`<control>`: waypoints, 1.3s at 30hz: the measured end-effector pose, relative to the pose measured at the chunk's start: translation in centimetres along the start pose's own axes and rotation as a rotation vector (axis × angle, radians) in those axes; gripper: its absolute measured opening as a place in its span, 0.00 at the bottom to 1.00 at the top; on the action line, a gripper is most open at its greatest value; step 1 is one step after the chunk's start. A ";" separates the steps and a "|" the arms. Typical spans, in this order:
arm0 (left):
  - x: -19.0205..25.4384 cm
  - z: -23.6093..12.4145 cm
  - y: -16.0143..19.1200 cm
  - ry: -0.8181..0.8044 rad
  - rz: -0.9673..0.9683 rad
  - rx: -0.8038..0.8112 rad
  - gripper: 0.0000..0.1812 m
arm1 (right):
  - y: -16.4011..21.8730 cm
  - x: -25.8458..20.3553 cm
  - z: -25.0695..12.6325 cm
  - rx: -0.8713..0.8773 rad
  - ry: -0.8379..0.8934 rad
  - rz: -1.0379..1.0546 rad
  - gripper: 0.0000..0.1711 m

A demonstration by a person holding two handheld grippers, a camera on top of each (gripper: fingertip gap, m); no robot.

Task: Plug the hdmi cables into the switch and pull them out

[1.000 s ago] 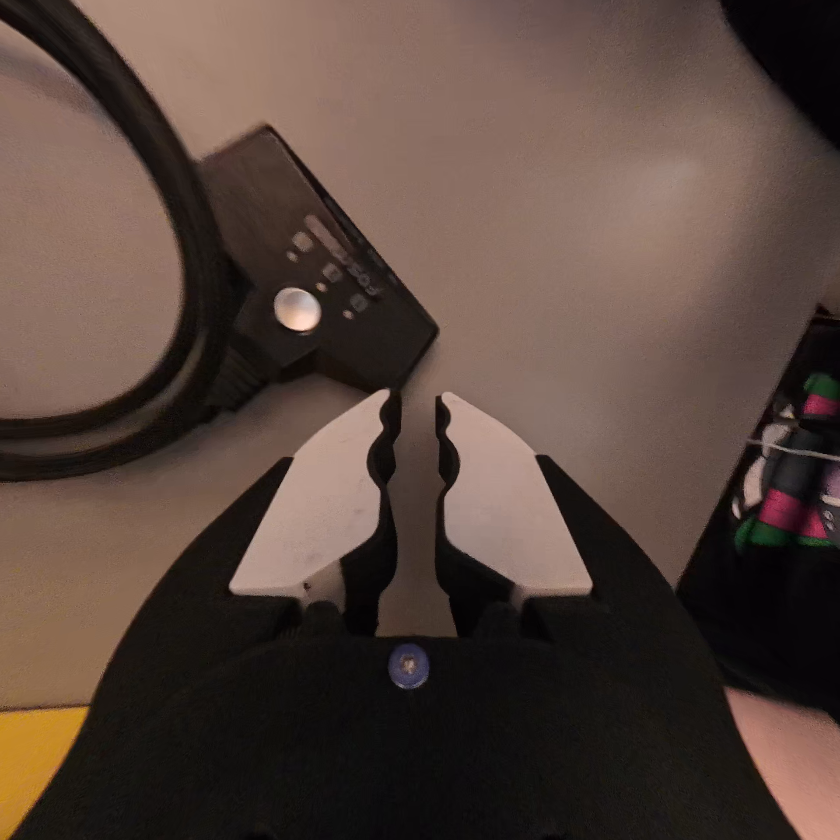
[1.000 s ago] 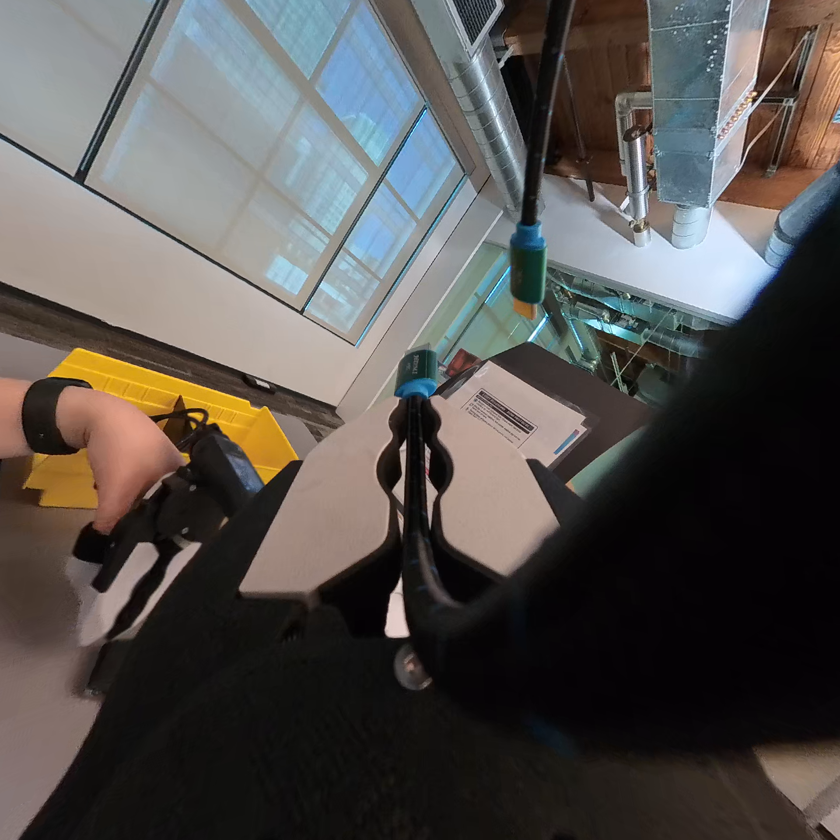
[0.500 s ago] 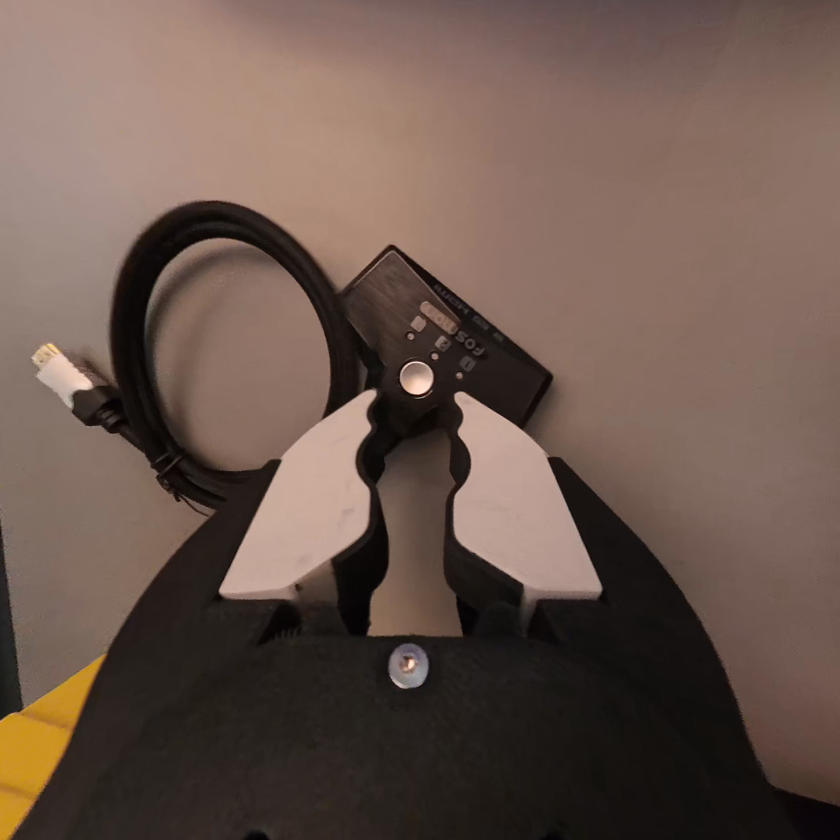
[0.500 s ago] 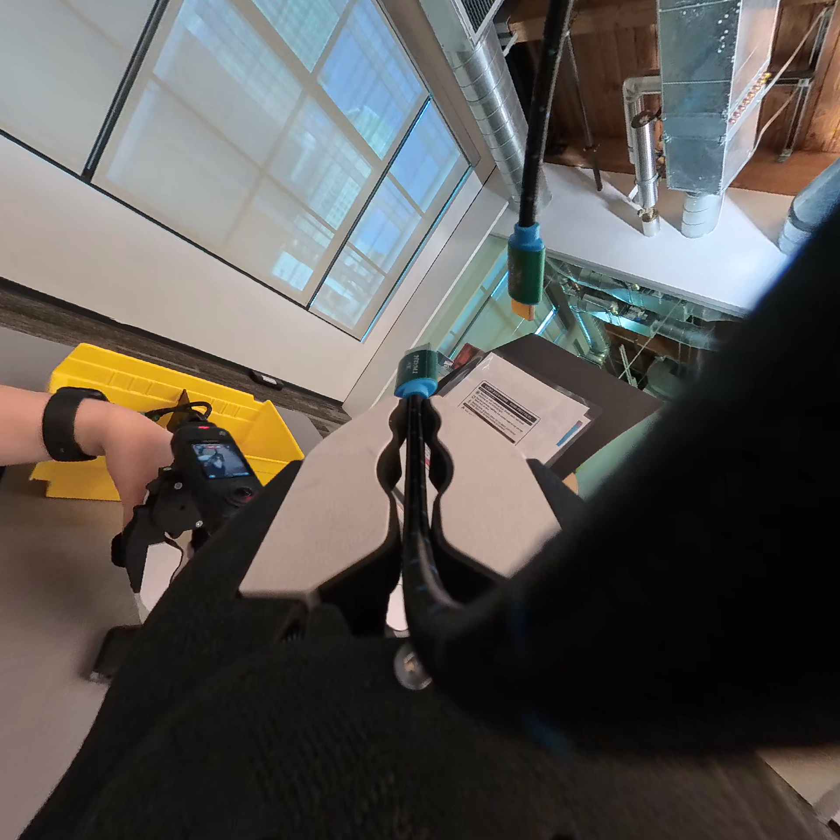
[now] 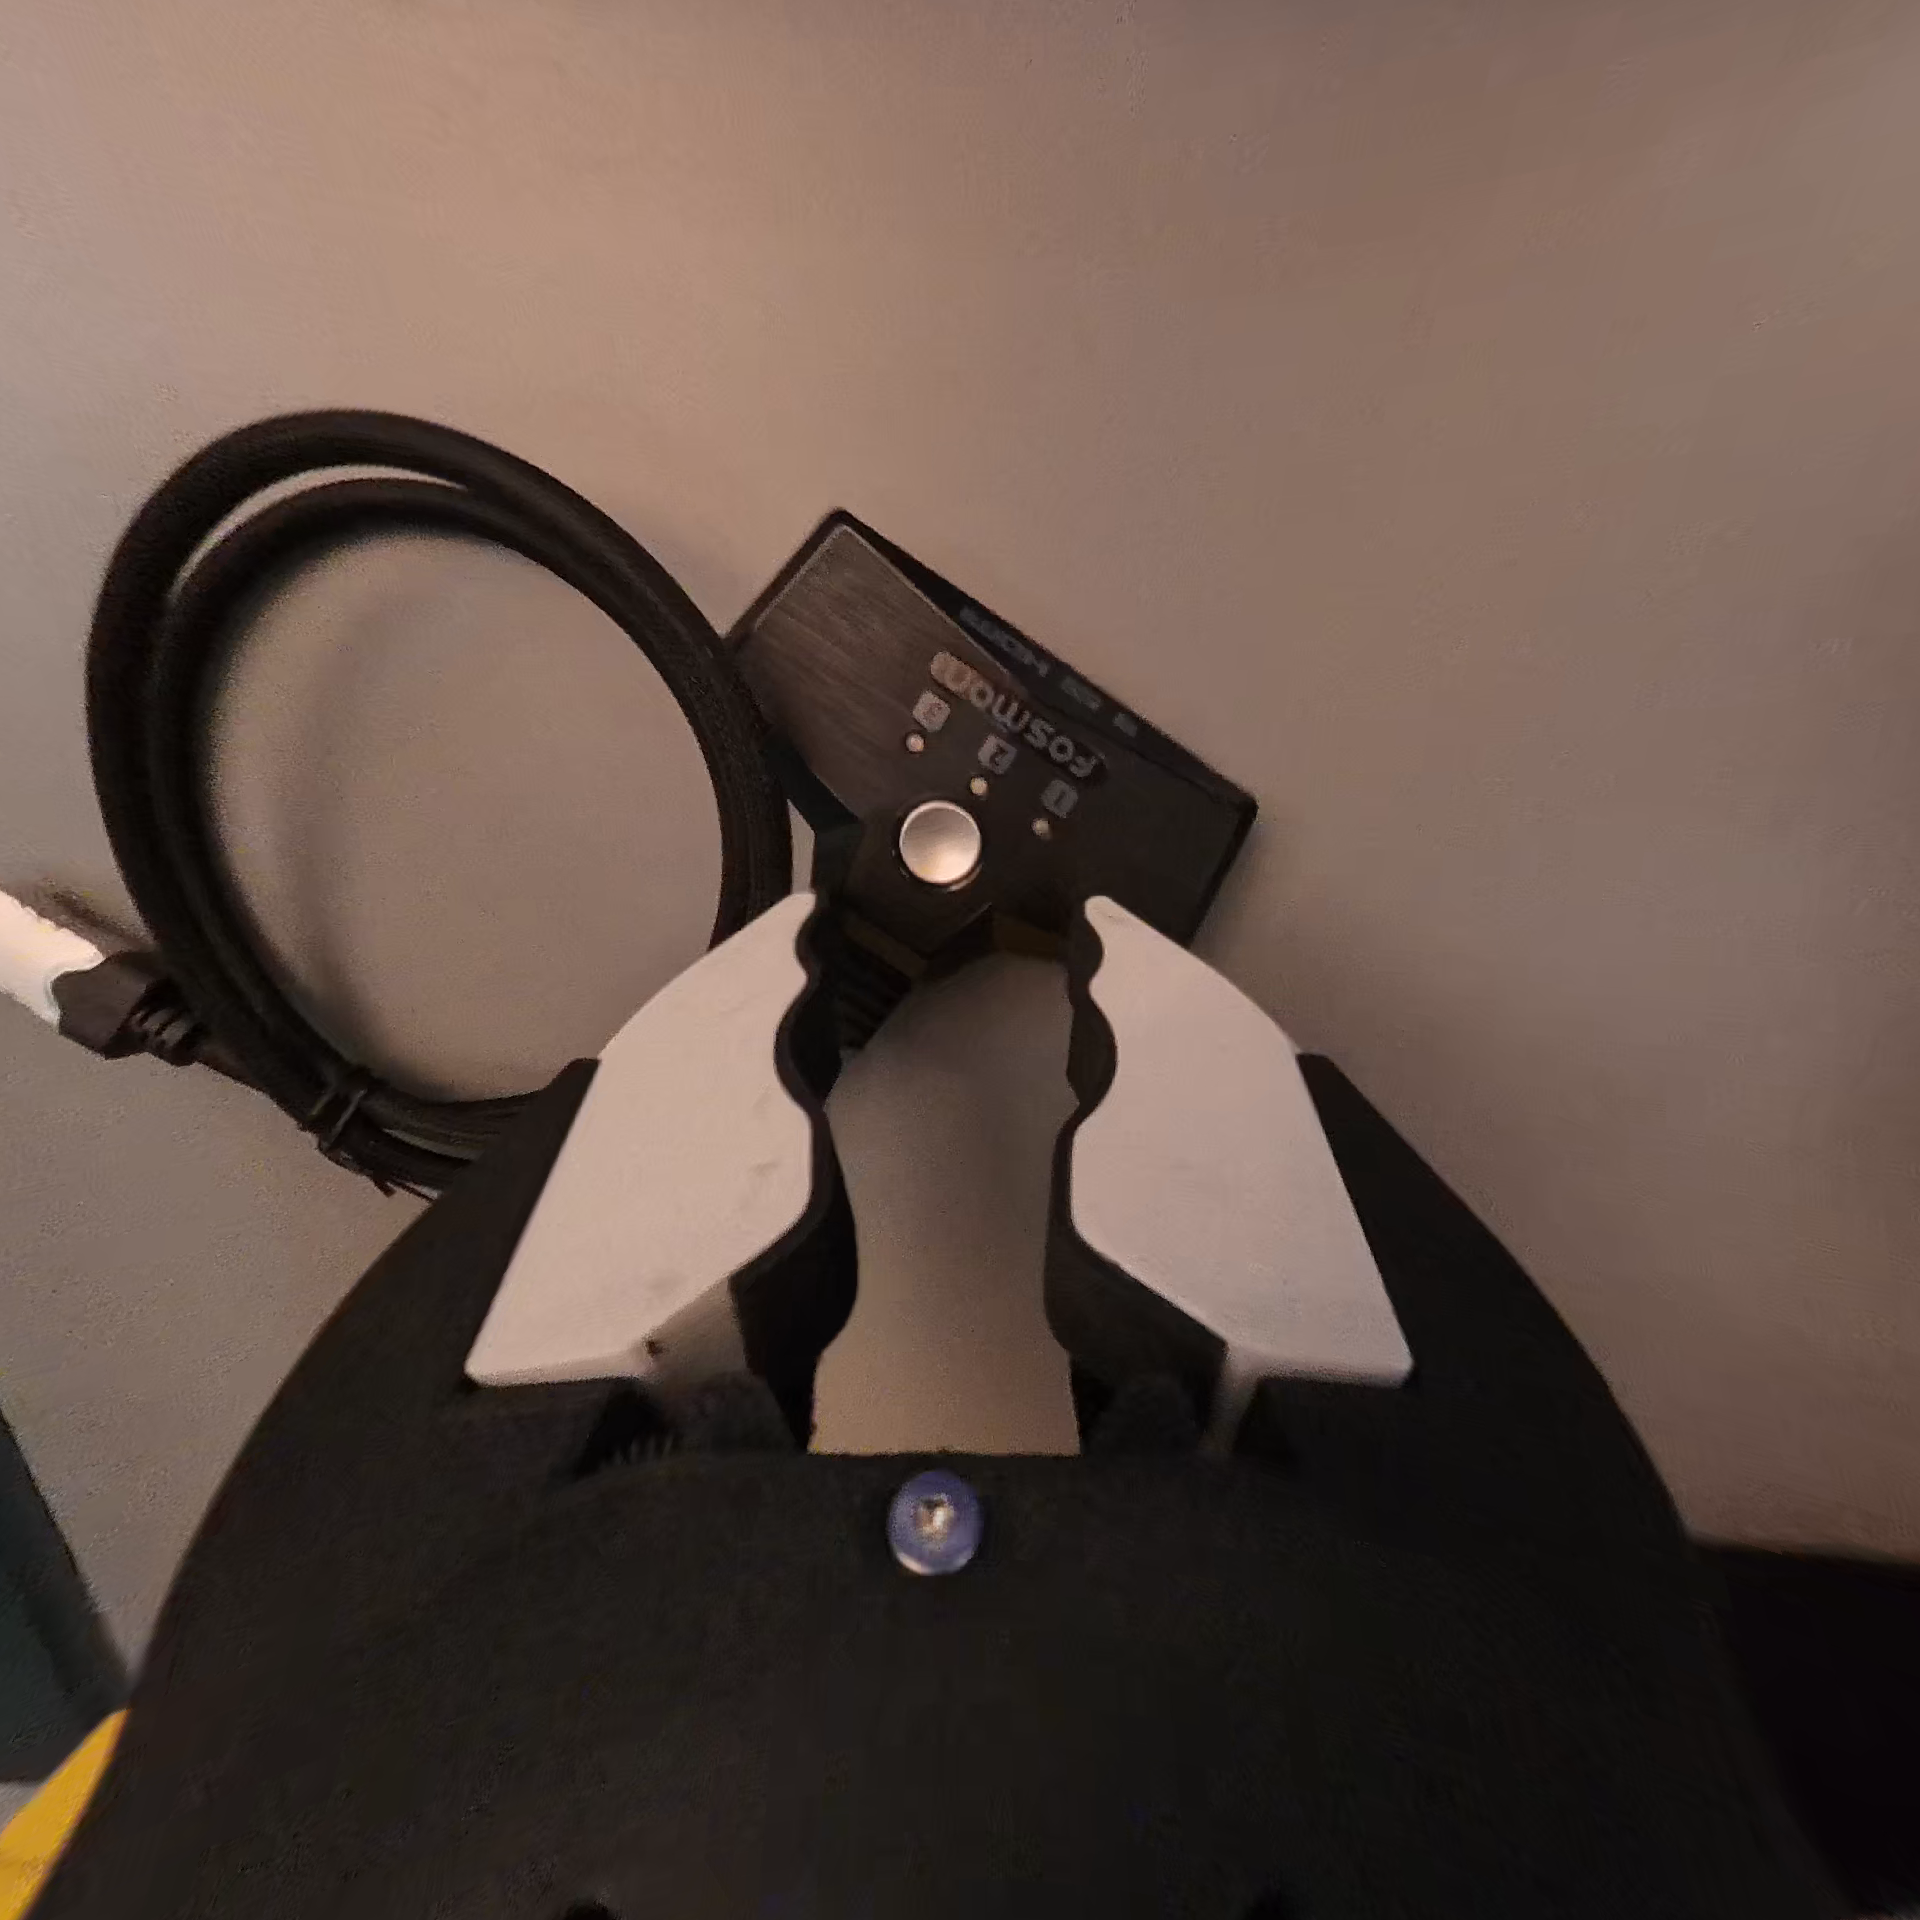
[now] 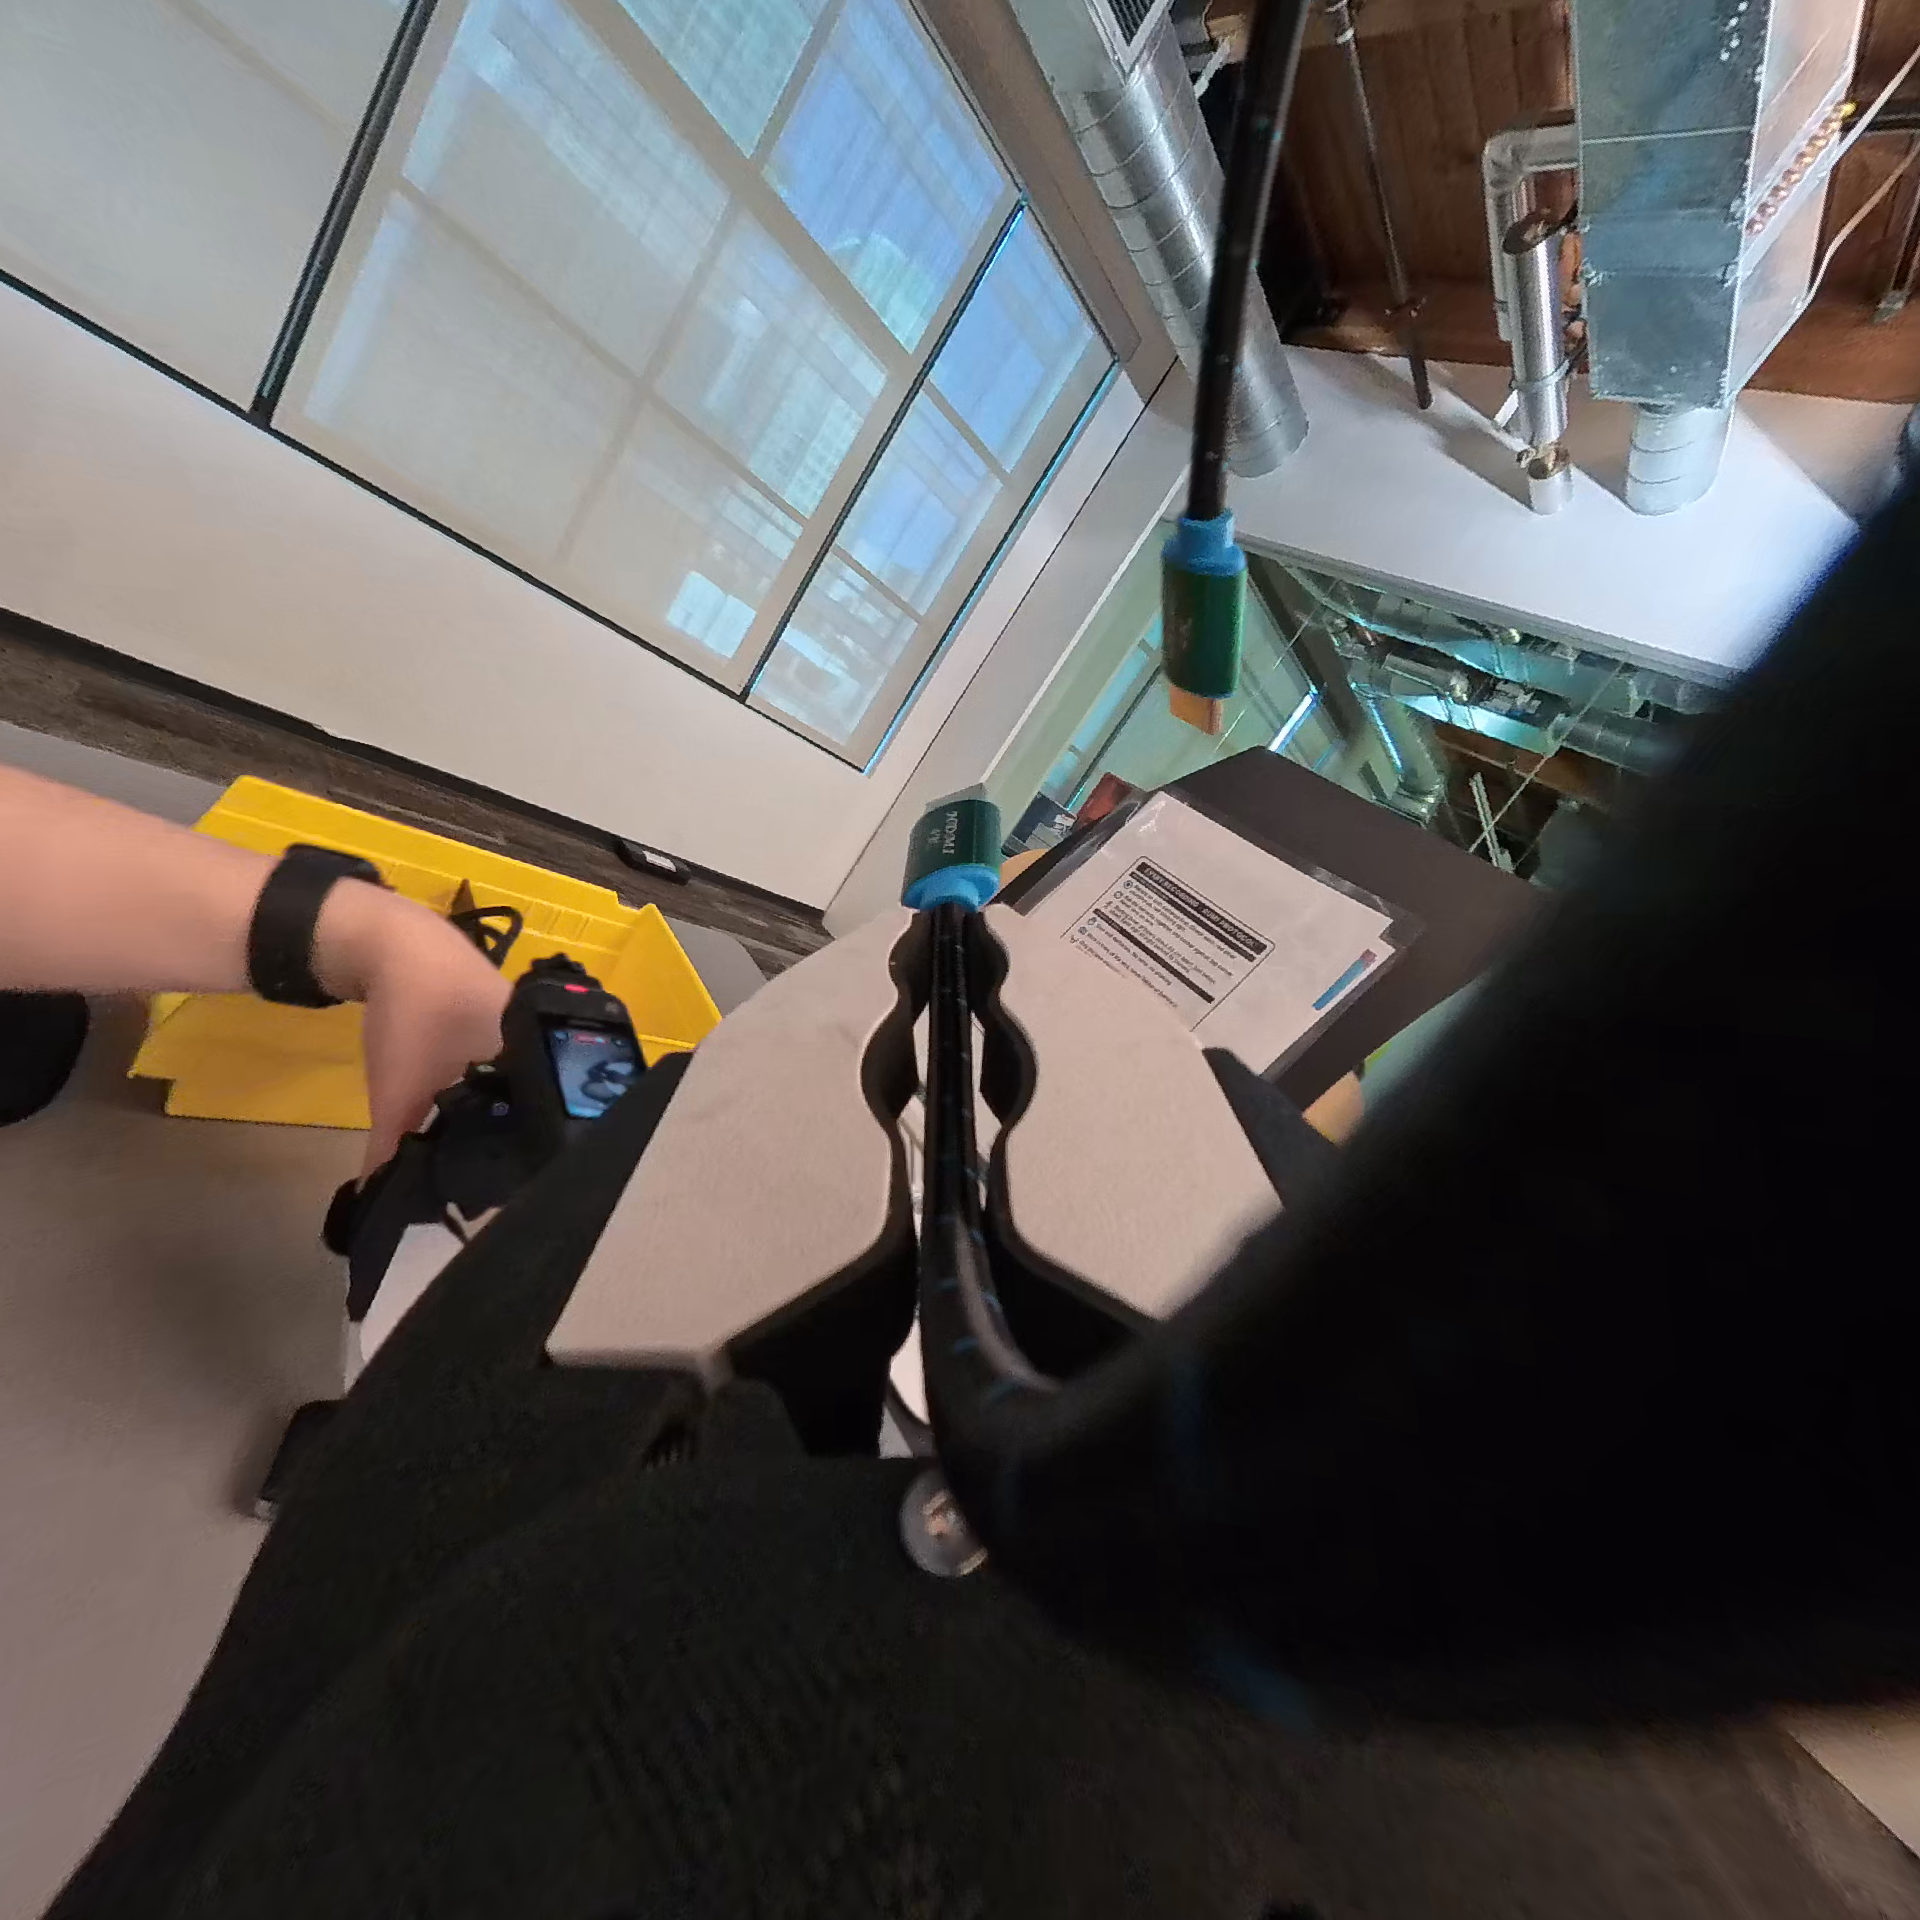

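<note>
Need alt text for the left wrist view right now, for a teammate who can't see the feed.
The open left gripper sits right at the near corner of the black HDMI switch, which lies on a pale table, its fingers flanking the silver button. A coiled black cable lies left of the switch, its white-capped plug at the frame's left edge.

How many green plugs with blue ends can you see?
2. One green plug sticks up just past the right gripper, which pinches its cable. The other plug dangles above it. More may be hidden.

switch (image 5: 997,748): 1; hdmi cables (image 5: 436,790) (image 6: 954,1039): 2; yellow bin (image 6: 416,935): 1
</note>
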State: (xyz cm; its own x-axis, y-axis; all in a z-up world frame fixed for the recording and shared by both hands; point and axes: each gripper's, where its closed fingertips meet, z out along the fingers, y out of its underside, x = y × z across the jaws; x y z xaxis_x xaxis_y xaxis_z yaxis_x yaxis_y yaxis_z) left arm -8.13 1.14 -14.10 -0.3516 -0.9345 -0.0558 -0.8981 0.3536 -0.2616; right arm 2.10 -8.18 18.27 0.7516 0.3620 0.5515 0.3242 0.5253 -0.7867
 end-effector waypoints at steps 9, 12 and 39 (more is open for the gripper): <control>-2.1 1.6 1.8 0.009 0.246 -0.182 0.21 | -0.3 0.4 -0.5 0.014 0.002 0.010 0.04; -1.9 1.8 1.8 0.070 0.238 -0.179 0.21 | -0.5 0.6 -0.7 0.024 0.003 0.017 0.04; -2.3 1.9 1.8 0.066 0.461 -0.382 0.16 | -1.1 0.7 -1.6 0.048 -0.029 0.062 0.04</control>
State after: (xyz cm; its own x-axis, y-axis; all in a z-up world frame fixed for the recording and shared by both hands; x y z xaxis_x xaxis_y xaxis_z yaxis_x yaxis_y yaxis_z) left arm -8.44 3.87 -16.25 -0.7320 -0.6810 -0.0183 -0.6763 0.7231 0.1403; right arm 3.18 -9.73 19.09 0.7522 0.4172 0.5101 0.2490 0.5368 -0.8061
